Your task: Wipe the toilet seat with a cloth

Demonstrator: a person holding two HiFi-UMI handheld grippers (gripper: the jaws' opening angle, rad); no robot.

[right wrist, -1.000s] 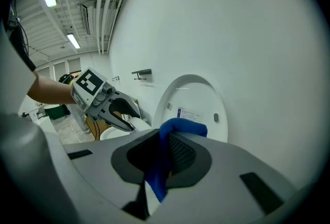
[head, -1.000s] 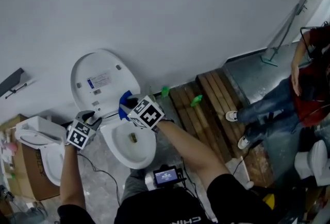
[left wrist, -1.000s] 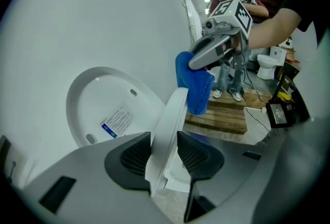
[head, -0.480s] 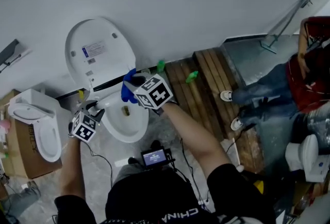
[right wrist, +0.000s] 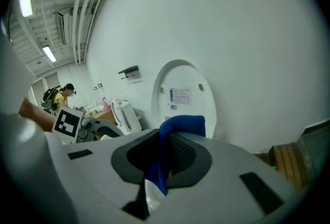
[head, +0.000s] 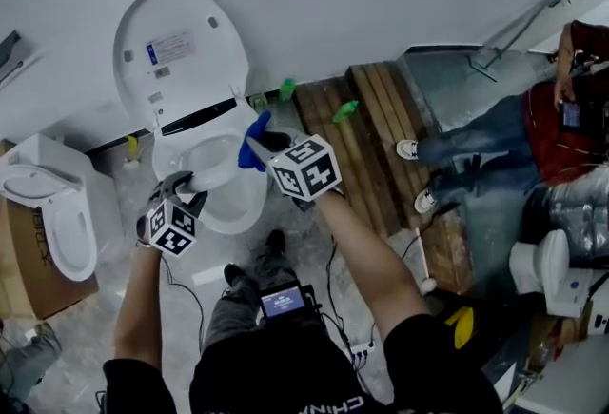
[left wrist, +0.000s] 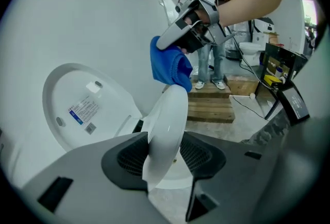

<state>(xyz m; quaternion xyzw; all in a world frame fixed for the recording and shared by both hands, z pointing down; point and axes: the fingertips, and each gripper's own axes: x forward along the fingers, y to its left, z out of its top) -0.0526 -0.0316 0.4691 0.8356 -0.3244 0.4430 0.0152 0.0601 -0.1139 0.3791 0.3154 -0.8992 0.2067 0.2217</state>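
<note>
The white toilet (head: pixel 205 169) stands against the wall with its lid (head: pixel 171 46) raised. My left gripper (head: pixel 186 188) is at the front left of the toilet seat (head: pixel 221 201). In the left gripper view the seat (left wrist: pixel 170 115) fills the gap between the pads of the left gripper (left wrist: pixel 165 153). Those jaws have just been opening. My right gripper (head: pixel 266 146) is shut on a blue cloth (head: pixel 254 141) at the seat's right side. In the right gripper view the cloth (right wrist: pixel 180 125) hangs between the jaws of the right gripper (right wrist: pixel 165 158). The left gripper view shows the cloth (left wrist: pixel 170 66) touching the seat's far end.
A second toilet (head: pixel 43 203) sits on a cardboard box (head: pixel 38 284) at the left. A wooden pallet (head: pixel 381 136) lies right of the toilet, with a seated person (head: pixel 533 136) beyond it. A small screen (head: pixel 284 300) and cables lie on the floor by my feet.
Both grippers have sunk and come nearer the camera wearer. The left gripper went from beside the bowl to the seat's front left. The cloth went from the hinge end to the right side.
</note>
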